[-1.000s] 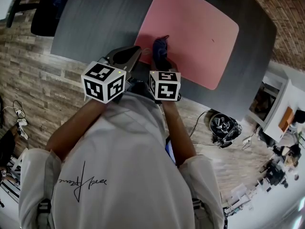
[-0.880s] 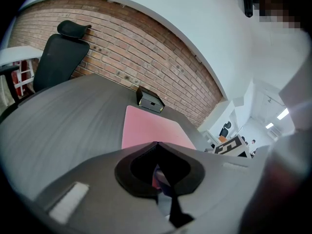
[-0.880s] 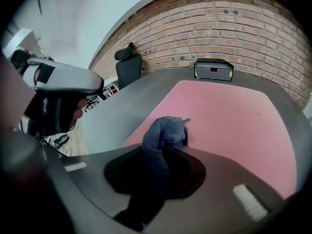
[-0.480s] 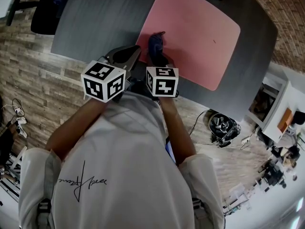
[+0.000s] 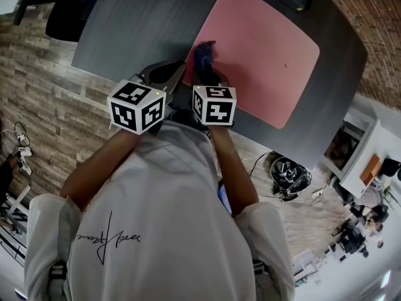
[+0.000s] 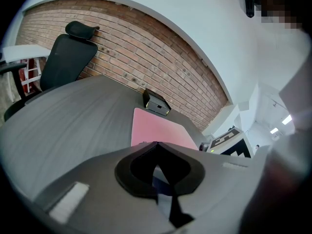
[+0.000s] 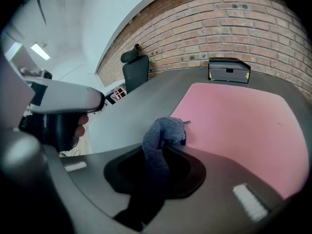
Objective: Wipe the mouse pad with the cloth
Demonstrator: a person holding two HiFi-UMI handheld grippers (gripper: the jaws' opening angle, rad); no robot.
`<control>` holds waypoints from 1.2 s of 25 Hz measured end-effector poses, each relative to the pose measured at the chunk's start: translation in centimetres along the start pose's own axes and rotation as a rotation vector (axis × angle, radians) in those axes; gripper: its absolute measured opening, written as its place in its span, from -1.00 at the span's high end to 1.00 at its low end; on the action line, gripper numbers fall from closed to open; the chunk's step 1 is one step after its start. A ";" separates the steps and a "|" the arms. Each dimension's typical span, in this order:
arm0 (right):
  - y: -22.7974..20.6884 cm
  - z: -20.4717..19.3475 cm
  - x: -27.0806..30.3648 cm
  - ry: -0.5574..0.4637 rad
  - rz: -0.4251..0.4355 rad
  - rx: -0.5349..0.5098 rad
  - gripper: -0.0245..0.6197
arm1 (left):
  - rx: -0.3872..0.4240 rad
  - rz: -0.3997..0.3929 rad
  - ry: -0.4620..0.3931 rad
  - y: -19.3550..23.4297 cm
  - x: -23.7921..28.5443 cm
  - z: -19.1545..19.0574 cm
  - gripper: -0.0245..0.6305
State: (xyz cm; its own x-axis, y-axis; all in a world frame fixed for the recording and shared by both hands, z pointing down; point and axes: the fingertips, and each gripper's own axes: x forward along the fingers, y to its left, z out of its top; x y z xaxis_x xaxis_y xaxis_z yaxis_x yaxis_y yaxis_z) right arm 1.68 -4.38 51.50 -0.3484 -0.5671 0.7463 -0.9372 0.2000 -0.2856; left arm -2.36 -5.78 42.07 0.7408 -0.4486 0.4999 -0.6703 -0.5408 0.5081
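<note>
The fingers of the right gripper (image 7: 168, 147) were clenched on a blue-grey knitted cloth (image 7: 158, 133), which ran up between them and bunched into a soft wad just past their tips. That wad was pressed down on the near left edge of the pink mouse pad (image 7: 239, 126), right where the pad met the bare grey desk (image 7: 141, 101). Just to the left of these fingers, the left gripper (image 6: 156, 143) hung with its fingers closed tip to tip on nothing, over the desk and short of the pad's edge. Judged from this, the wipe was under way but early: the cloth sat at one corner only, and the broad stretch of pad ahead and to the right of the fingers was left to cover. The pad lay flat, smooth and evenly pink, with rounded corners and one small dark speck (image 7: 278, 122) far right of the cloth; nothing told wiped surface from unwiped. Beyond the pad's far edge stood a small black box (image 7: 228, 69).
</note>
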 end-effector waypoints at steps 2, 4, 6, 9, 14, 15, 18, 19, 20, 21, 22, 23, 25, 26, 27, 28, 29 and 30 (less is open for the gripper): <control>0.0 0.5 0.4 -0.001 0.005 -0.003 0.70 | -0.002 0.005 -0.004 0.3 0.0 0.3 0.89; 0.0 0.9 0.7 -0.001 0.008 -0.005 0.70 | -0.005 0.010 -0.007 0.7 -0.1 0.5 0.89; 0.0 1.3 0.9 -0.001 0.010 -0.003 0.70 | -0.012 0.016 -0.010 1.1 -0.2 0.7 0.89; -0.3 1.9 1.3 -0.005 0.010 0.001 0.70 | -0.020 0.021 -0.012 1.6 -0.2 1.0 0.89; -1.1 3.1 1.8 -0.014 0.002 0.016 0.70 | -0.022 0.023 -0.010 2.2 -0.1 1.5 0.89; -1.4 3.3 1.9 -0.017 -0.001 0.020 0.70 | -0.024 0.025 -0.009 2.3 0.0 1.5 0.89; -2.2 4.0 2.0 -0.029 -0.009 0.034 0.69 | -0.035 0.030 -0.016 2.6 0.0 1.8 0.89; -2.5 4.3 2.0 -0.033 -0.011 0.037 0.69 | -0.039 0.029 -0.019 2.7 0.1 1.9 0.89; -2.7 4.5 2.1 -0.036 -0.013 0.039 0.69 | -0.042 0.029 -0.021 2.8 0.1 2.0 0.89; -3.0 4.7 2.1 -0.038 -0.016 0.040 0.69 | -0.044 0.029 -0.021 2.8 0.2 2.1 0.89; -3.2 4.9 2.2 -0.040 -0.019 0.041 0.69 | -0.044 0.030 -0.019 2.9 0.2 2.1 0.89; -3.5 5.0 2.3 -0.043 -0.023 0.044 0.69 | -0.043 0.030 -0.018 3.0 0.2 2.1 0.89; -4.0 5.4 2.4 -0.049 -0.030 0.049 0.69 | -0.043 0.032 -0.016 3.2 0.2 2.1 0.89; -4.3 5.5 2.4 -0.052 -0.034 0.052 0.69 | -0.043 0.033 -0.015 3.3 0.2 2.1 0.89; -4.6 5.7 2.4 -0.054 -0.038 0.055 0.69 | -0.044 0.035 -0.014 3.4 0.2 2.1 0.89; -4.9 5.8 2.4 -0.057 -0.042 0.060 0.69 | -0.045 0.036 -0.013 3.4 0.2 2.2 0.89; -5.2 5.9 2.3 -0.059 -0.045 0.065 0.69 | -0.046 0.038 -0.012 3.4 0.2 2.2 0.89; -5.6 6.1 2.3 -0.060 -0.048 0.069 0.69 | -0.046 0.039 -0.011 3.5 0.2 2.2 0.89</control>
State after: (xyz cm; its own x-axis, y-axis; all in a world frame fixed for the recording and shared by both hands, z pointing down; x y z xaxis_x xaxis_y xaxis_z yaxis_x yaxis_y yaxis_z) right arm 6.19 -11.67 51.20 -0.2996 -0.6223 0.7231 -0.9491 0.1170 -0.2925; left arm -4.46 -9.31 42.40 0.7146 -0.4768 0.5118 -0.6995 -0.4898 0.5204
